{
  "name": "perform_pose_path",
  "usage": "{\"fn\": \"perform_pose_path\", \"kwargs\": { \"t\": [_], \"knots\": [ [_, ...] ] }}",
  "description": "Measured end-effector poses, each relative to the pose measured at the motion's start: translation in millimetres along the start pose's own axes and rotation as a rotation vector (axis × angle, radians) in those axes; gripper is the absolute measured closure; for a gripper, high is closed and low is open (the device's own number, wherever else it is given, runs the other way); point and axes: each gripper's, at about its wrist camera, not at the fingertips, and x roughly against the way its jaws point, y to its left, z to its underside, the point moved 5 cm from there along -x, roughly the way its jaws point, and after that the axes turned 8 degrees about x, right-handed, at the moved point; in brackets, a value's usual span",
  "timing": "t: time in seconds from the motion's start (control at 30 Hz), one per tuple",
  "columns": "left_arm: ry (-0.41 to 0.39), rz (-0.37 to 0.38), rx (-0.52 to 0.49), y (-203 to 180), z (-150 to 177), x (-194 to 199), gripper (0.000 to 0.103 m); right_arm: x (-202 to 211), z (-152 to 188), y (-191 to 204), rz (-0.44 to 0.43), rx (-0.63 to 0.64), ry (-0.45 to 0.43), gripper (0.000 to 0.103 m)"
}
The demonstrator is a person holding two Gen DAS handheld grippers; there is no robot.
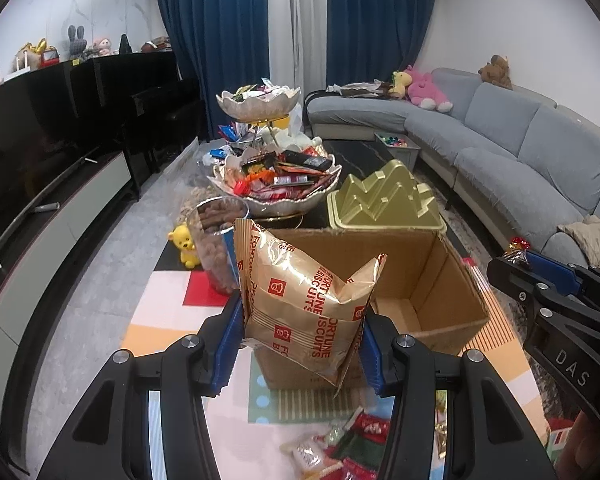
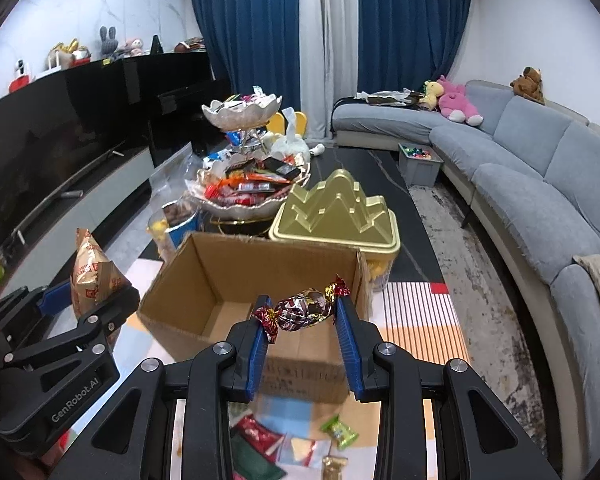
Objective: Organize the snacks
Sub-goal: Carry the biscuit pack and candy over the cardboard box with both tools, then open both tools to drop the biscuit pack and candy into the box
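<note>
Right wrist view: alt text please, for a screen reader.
The right gripper pinches a foil-wrapped candy above an open, empty-looking cardboard box. At left, the left gripper holds a gold biscuit bag; a gold mountain-shaped lid and snack-filled tiered bowls sit behind.

Blue curtains [image 1: 220,20], grey sofa [image 1: 520,152], seemingly marble wall [image 1: 80,4].

My biscuit bag [image 1: 304,312] hides the box's [image 1: 432,280] left wall. Loose snacks [image 2: 260,438] below blur past reading, and the right gripper [image 1: 518,256] runs off-frame.
</note>
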Motion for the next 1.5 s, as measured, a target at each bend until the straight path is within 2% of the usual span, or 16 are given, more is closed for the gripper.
{"fn": "perform_pose_path", "kwargs": {
  "t": [0.57, 0.73, 0.77, 0.8, 0.87, 0.93, 1.0, 1.1, 1.5],
  "knots": [
    [0.074, 0.044, -0.019, -18.8, -13.3, -55.4, 0.052, -48.8, -13.6, -6.7, -0.003, 0.021, 0.068, 0.069],
    [0.086, 0.049, -0.016, -17.8, -15.3, -62.0, 0.047, -59.4, -15.6, -6.0, -0.034, 0.025, 0.092, 0.068],
    [0.089, 0.051, -0.011, -16.9, -15.9, -62.6, 0.041, -60.0, -16.3, -5.2, -0.039, 0.027, 0.091, 0.067],
    [0.089, 0.053, -0.007, -16.1, -16.0, -61.9, 0.036, -60.3, -17.2, -5.0, -0.043, 0.028, 0.091, 0.061],
    [0.082, 0.040, 0.000, -12.1, -17.0, -60.5, 0.033, -59.8, -18.4, -5.2, -0.037, 0.028, 0.089, 0.057],
    [0.080, 0.035, 0.009, -8.6, -17.4, -59.7, 0.029, -58.5, -18.8, -7.4, -0.025, 0.019, 0.090, 0.049],
    [0.077, 0.023, 0.021, -3.3, -17.4, -57.3, 0.023, -56.8, -18.7, -10.1, -0.016, 0.006, 0.087, 0.037],
    [0.070, 0.016, 0.030, 0.9, -17.4, -53.3, 0.018, -52.7, -19.2, -12.4, -0.004, -0.006, 0.080, 0.028],
    [0.037, 0.005, 0.014, 4.2, -18.2, -24.8, 0.013, -27.4, -19.2, -14.5, 0.023, -0.019, 0.049, 0.027]
  ]
}}
